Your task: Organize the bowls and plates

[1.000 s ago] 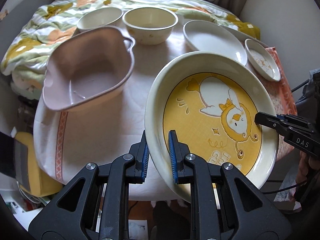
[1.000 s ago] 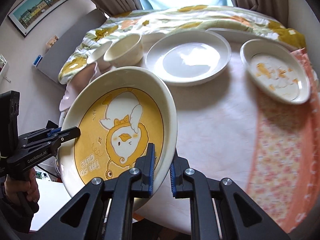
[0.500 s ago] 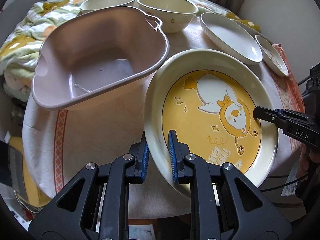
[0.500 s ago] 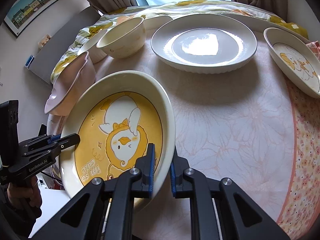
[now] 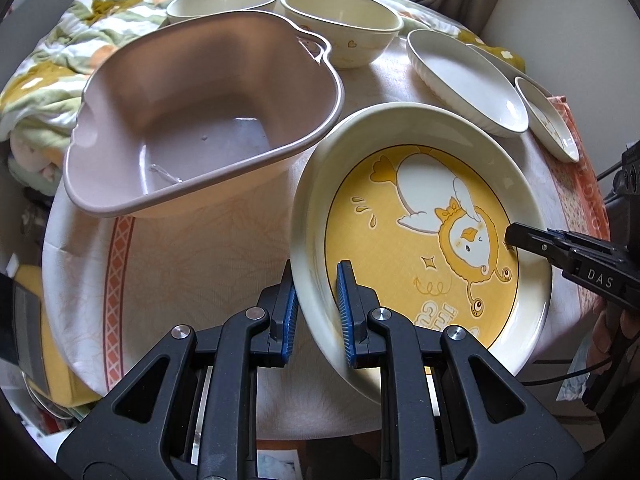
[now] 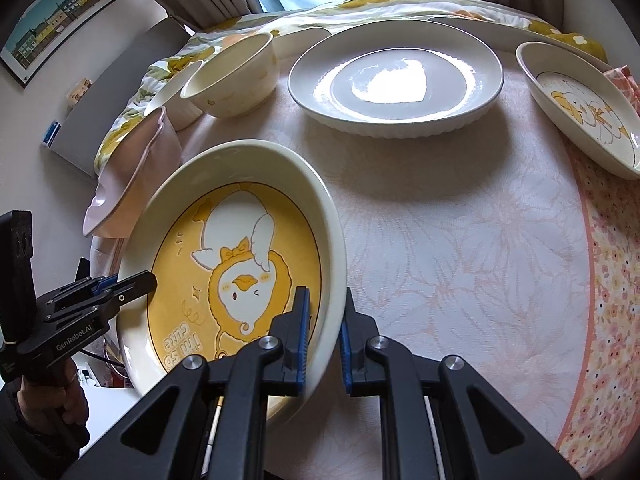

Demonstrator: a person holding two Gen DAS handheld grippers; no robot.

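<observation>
Plate: cream ceramic plate with yellow duck centre (image 5: 420, 240), tilted over table edge.
Left gripper (image 5: 316, 312): clamped on its rim.
Right gripper (image 6: 324, 336): clamped on opposite rim.
Left neighbour: pink plastic basin (image 5: 200, 128), rims nearly touching.
Open room: bare floral tablecloth (image 6: 460, 260) to its right.

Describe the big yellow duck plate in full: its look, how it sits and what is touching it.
The yellow duck plate is a large oval dish, glossy like glazed ceramic, with a deep cream rim and a yellow centre. The centre shows a cartoon duck wearing a bow, with the lettering "I'm so cute". It looks empty and undamaged. It is tilted, near the table's front edge, beside the pink basin. The left gripper and the right gripper pinch opposite sides of its rim, jaws shut on it. Whether its underside touches the tablecloth cannot be told.
</observation>
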